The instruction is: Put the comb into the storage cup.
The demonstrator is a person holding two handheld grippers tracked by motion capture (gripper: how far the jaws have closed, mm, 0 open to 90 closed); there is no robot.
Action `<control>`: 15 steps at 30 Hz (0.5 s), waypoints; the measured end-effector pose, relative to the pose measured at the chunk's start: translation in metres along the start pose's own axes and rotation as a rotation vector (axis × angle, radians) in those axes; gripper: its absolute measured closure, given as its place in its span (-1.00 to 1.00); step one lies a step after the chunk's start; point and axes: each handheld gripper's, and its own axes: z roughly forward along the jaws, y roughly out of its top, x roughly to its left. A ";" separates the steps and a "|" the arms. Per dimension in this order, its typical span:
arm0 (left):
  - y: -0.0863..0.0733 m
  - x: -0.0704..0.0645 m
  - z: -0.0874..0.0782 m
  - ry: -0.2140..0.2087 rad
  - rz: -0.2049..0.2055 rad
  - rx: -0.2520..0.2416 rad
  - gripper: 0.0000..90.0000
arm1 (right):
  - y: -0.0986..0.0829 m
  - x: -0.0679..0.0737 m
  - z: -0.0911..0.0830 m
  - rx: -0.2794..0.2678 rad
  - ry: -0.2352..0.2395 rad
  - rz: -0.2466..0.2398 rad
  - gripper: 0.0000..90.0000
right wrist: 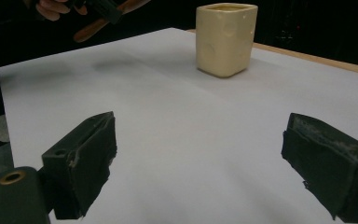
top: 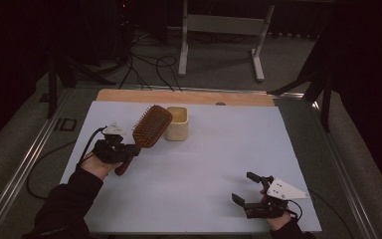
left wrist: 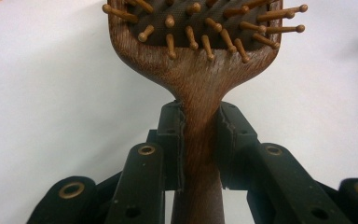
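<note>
A big table [top: 189,174] fills the middle of the high view. Its top is covered with a smooth white sheet [top: 204,164]. Along the far edge, near the top of the frame, a strip of bare brown wood [top: 184,96] peeks out. One thing stands right on the white sheet: a small cream cup [top: 177,123] with squarish sides. It stands upright in the upper middle of the sheet, a bit to the left, close to the wood strip.
</note>
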 end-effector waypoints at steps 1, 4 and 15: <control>0.000 -0.002 0.000 0.003 0.005 -0.003 0.65 | 0.000 0.000 0.000 0.000 0.000 0.001 -0.78; 0.000 -0.009 0.002 -0.009 0.018 -0.015 0.65 | 0.000 0.000 0.000 -0.001 0.002 0.001 -0.78; 0.003 -0.040 0.011 -0.069 0.074 -0.070 0.65 | 0.000 0.000 0.001 0.003 -0.002 -0.003 -0.78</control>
